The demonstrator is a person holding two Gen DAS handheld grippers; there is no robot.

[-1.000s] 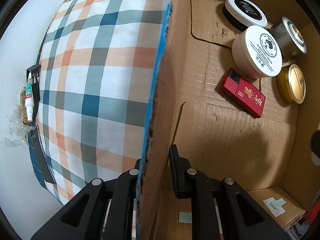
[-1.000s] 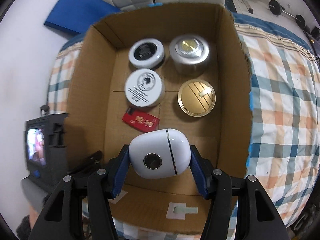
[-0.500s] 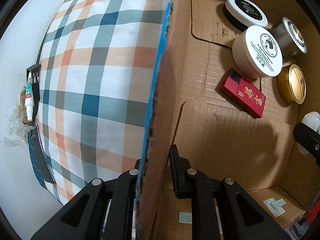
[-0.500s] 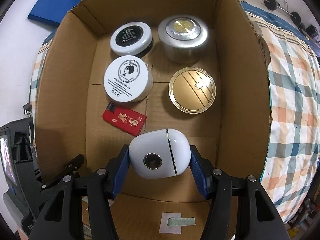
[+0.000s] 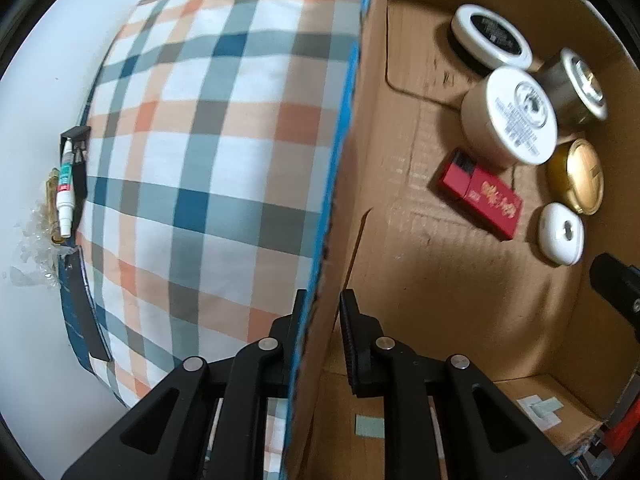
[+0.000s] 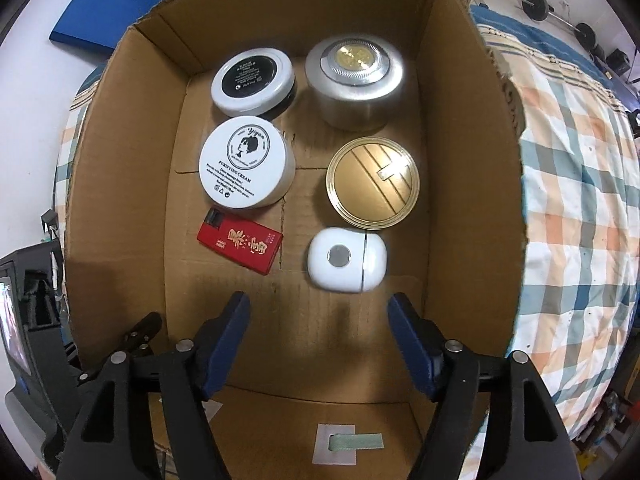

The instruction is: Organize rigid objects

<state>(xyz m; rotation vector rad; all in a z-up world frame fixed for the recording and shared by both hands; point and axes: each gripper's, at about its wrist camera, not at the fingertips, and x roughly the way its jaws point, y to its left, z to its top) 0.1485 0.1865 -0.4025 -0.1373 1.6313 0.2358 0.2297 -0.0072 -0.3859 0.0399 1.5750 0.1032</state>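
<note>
Bare cardboard floor in the near half of the cardboard box [image 6: 132, 184], walls close on both sides. Left gripper [image 5: 320, 312] pinching the box's side wall. Right gripper [image 6: 320, 320] spread wide, holding nothing. White earbud case [image 6: 347, 261], glossy with a round metal spot, lying flat just below the gold tin [image 6: 373, 187], right of the red box [image 6: 240, 245].

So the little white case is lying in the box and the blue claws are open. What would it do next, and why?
Probably lift the right gripper straight up out of the cardboard box. Its jaws stand open and empty, and the white case lies apart from them on the floor beside the red box, so that placement looks done.
</note>
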